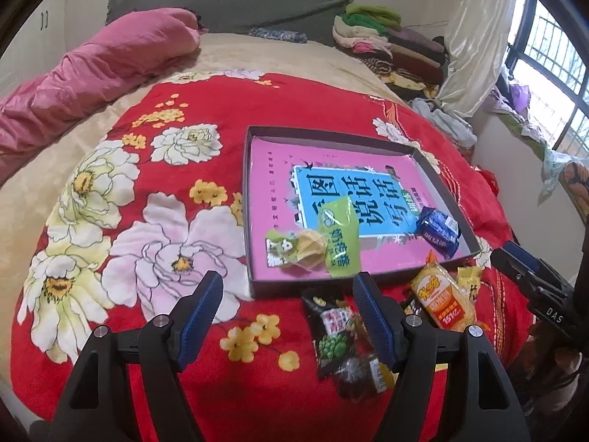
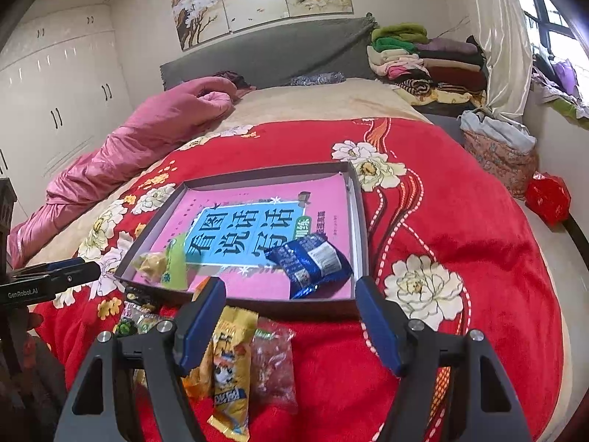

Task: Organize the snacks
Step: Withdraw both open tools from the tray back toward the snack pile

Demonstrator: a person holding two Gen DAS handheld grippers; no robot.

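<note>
A shallow dark box (image 1: 247, 199) (image 2: 360, 221) with a pink printed bottom lies on the red flowered blanket. In it are a green packet (image 1: 340, 237) (image 2: 176, 259), a yellow-green candy (image 1: 296, 250) (image 2: 150, 263) and a blue packet (image 1: 438, 229) (image 2: 311, 263). Loose snacks lie in front of the box: a black pea packet (image 1: 331, 335), an orange-yellow packet (image 1: 441, 300) (image 2: 232, 364) and a clear reddish packet (image 2: 274, 361). My left gripper (image 1: 289, 316) is open and empty just short of the box's near edge. My right gripper (image 2: 291, 322) is open and empty above the loose snacks.
The red blanket (image 1: 206, 110) covers a bed with a rolled pink quilt (image 1: 92, 73) on the left. Folded clothes (image 2: 423, 59) are stacked at the headboard's right. A window and curtain (image 1: 475, 37) stand on the right. White wardrobes (image 2: 55, 84) line the left wall.
</note>
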